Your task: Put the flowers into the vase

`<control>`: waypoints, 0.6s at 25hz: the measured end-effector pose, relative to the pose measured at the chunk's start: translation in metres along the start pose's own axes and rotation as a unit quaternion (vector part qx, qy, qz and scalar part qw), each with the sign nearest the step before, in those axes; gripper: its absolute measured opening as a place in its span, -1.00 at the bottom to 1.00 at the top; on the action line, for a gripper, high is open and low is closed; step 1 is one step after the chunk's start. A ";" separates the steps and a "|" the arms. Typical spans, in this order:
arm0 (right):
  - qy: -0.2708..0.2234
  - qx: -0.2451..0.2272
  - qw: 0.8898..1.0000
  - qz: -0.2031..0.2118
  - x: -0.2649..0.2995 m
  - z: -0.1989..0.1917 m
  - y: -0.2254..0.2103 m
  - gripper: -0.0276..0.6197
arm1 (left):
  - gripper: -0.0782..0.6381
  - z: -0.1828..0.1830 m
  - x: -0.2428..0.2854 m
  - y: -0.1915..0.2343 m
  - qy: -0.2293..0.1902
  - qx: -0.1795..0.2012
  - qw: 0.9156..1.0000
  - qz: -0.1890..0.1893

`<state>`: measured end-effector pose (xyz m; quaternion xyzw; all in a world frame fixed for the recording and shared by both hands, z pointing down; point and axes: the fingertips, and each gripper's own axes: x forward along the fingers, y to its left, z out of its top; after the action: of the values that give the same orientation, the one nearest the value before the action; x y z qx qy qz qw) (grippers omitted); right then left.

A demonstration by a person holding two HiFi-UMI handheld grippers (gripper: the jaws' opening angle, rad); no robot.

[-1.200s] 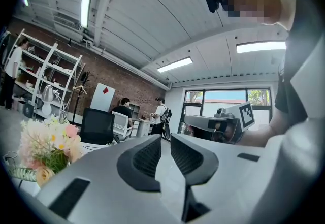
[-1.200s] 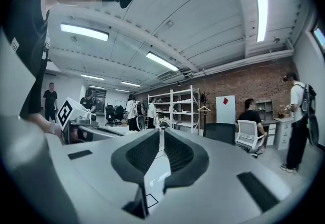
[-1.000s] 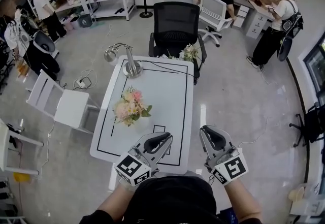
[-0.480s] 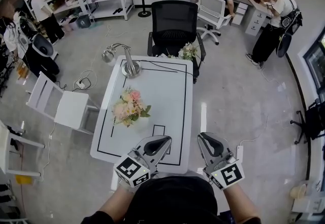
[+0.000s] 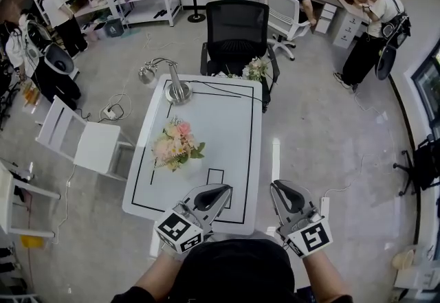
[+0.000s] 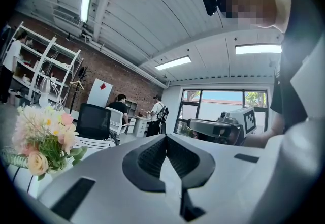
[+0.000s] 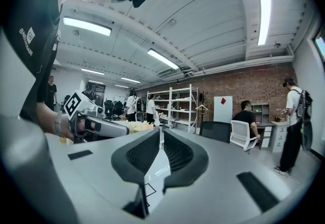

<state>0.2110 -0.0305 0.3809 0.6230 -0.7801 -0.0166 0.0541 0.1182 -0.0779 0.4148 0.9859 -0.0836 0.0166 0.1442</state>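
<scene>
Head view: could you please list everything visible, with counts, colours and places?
table: one, white, black outline, centre.
flower bunch: one, pink and cream, table's left side.
second flower bunch: one, whitish, by table's far right corner.
lamp: one, silver, table's far left corner.
office chair: one, black, beyond table's far end.
side chair: one, white, left of table.
bystanders: at least three, black or white tops, far edge.
left gripper: one, grey, fingers shut, table's near edge.
right gripper: one, grey, fingers shut, right of table.
</scene>
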 end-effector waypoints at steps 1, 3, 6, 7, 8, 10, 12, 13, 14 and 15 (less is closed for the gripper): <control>0.001 0.002 1.000 -0.001 0.000 -0.002 -0.001 -0.81 | -0.76 -0.002 0.000 0.001 0.001 0.000 1.000 0.002; 0.002 0.006 1.000 0.000 0.000 -0.004 0.000 -0.80 | -0.76 -0.004 -0.001 0.003 0.003 0.000 1.000 0.006; 0.003 0.006 1.000 0.003 0.001 -0.006 0.002 -0.80 | -0.76 -0.006 -0.003 0.005 0.003 -0.003 1.000 0.011; 0.005 0.007 1.000 0.004 0.002 -0.007 0.002 -0.80 | -0.76 -0.007 -0.003 0.006 0.004 -0.004 1.000 0.012; 0.006 0.008 1.000 0.005 0.003 -0.008 0.003 -0.81 | -0.76 -0.008 -0.003 0.006 0.004 -0.005 1.000 0.012; 0.008 0.011 1.000 0.008 0.004 -0.010 0.004 -0.80 | -0.76 -0.009 -0.004 0.007 0.005 -0.006 1.000 0.014; 0.009 0.013 1.000 0.011 0.005 -0.010 0.004 -0.80 | -0.76 -0.009 -0.004 0.008 0.006 -0.007 1.000 0.015; 0.009 0.013 1.000 0.013 0.006 -0.010 0.005 -0.80 | -0.76 -0.009 -0.004 0.008 0.006 -0.007 1.000 0.015; 0.010 0.014 1.000 0.013 0.006 -0.011 0.005 -0.80 | -0.76 -0.009 -0.004 0.008 0.006 -0.008 1.000 0.016; 0.010 0.014 1.000 0.014 0.007 -0.011 0.005 -0.80 | -0.76 -0.009 -0.004 0.009 0.006 -0.008 1.000 0.016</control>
<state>0.2057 -0.0358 0.3925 0.6130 -0.7883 0.0014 0.0534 0.1131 -0.0831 0.4257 0.9831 -0.0988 0.0239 0.1523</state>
